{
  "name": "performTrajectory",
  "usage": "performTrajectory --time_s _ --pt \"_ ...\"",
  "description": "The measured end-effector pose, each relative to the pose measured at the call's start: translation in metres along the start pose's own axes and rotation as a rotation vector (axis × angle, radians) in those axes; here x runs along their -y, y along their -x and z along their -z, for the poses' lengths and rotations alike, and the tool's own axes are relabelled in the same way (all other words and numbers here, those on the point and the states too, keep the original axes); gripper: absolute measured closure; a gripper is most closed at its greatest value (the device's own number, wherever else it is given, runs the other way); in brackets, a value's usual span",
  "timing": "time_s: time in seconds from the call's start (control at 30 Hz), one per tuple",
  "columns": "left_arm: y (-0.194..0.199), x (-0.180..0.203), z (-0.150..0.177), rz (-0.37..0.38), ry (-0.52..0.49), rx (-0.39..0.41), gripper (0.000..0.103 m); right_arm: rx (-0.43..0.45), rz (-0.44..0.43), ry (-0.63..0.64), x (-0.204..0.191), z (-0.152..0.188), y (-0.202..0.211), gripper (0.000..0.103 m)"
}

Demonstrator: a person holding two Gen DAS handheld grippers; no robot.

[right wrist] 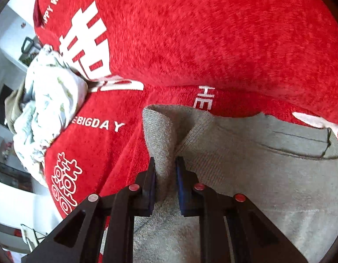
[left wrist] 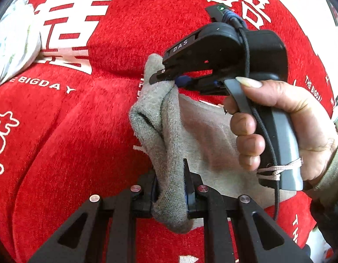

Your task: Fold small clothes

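Grey garment [right wrist: 245, 164] pinched between both tongs' pads.

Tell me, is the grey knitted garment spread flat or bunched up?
Bunched up: the grey knitted garment rises in folds, pinched at two edges, off the red blanket.

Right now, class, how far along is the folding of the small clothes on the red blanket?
Done: nothing looks folded yet.

In hand: the left claw and right claw are both shut on the grey garment, pinching bunched edges above the red blanket.

Left: fold the grey garment, then the crumpled white printed garment lying nearby.
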State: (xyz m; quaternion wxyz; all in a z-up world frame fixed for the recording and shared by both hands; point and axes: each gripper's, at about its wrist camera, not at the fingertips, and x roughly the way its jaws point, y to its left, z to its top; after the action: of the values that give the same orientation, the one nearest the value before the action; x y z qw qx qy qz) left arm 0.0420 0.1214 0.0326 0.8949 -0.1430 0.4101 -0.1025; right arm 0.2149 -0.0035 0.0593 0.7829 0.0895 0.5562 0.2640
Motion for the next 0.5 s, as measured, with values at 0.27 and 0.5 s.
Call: performTrajectory --time_s 0.27,0.5 --pt "-0.004 0.025 -0.005 -0.078 -0.061 -0.039 0.084 0.040 -0.019 -0.020 0.017 0.001 0.031 0.085" --pt "-0.007 0.041 -0.003 -0.125 -0.115 -0.056 0.084 0.062 -0.044 -0.034 0.030 0.004 0.050 0.085"
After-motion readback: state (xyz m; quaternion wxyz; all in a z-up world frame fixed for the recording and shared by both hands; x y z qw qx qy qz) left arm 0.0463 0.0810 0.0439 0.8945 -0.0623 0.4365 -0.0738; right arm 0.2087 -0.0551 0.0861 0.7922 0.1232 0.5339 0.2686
